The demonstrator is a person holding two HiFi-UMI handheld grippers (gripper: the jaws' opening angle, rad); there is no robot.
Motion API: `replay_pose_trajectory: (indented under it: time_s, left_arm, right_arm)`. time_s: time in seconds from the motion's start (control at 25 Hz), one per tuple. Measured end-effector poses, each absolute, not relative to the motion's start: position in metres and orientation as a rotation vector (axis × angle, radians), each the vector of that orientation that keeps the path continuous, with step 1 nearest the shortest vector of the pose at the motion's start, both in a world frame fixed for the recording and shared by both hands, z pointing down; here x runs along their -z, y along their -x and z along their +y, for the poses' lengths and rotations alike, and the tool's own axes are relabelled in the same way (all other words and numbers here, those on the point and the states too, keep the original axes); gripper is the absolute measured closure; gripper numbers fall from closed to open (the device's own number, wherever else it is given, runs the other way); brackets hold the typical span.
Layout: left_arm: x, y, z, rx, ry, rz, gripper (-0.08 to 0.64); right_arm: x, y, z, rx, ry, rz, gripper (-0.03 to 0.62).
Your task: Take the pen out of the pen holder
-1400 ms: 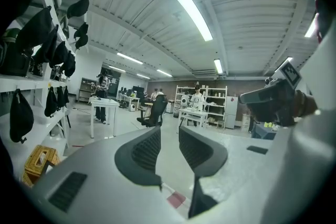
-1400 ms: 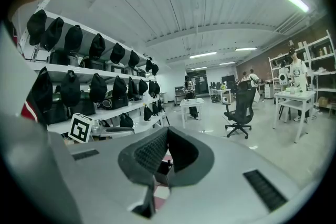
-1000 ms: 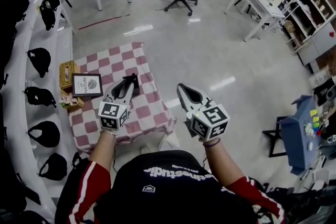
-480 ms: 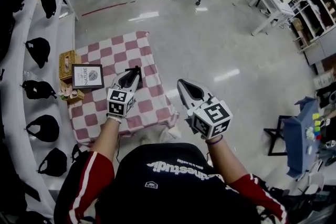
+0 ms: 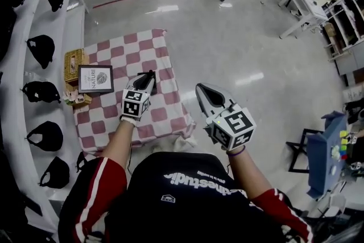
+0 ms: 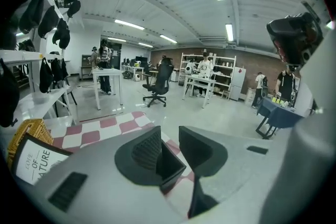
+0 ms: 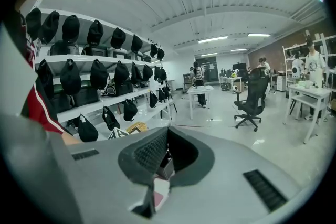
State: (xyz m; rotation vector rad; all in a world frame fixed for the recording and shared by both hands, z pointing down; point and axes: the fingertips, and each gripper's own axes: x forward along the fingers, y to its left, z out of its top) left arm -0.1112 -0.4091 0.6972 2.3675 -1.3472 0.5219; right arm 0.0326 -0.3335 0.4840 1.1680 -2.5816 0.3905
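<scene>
Pen (likely light, stiff, slick) wants pinching high, above the small dark box-shaped pen holder; left hand-held gripper slightly spread, right hand-held gripper pressed together, both empty.

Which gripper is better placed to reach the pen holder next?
Left, probably. The left gripper is over the checked table with its jaws apart, close to the dark pen holder. The right gripper is past the table's edge, over the floor, with its jaws together.
</scene>
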Motion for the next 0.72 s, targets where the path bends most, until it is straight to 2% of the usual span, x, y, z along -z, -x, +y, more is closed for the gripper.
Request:
replay_pose_trajectory:
  time_s: [0.72]
  left_arm:
    - [-0.755,0.111,-0.441,-0.632,-2.21,-1.388,0.462]
  right_arm:
    - [-0.508,-0.057,-0.351,-0.461,-1.158,-2.55,0.595]
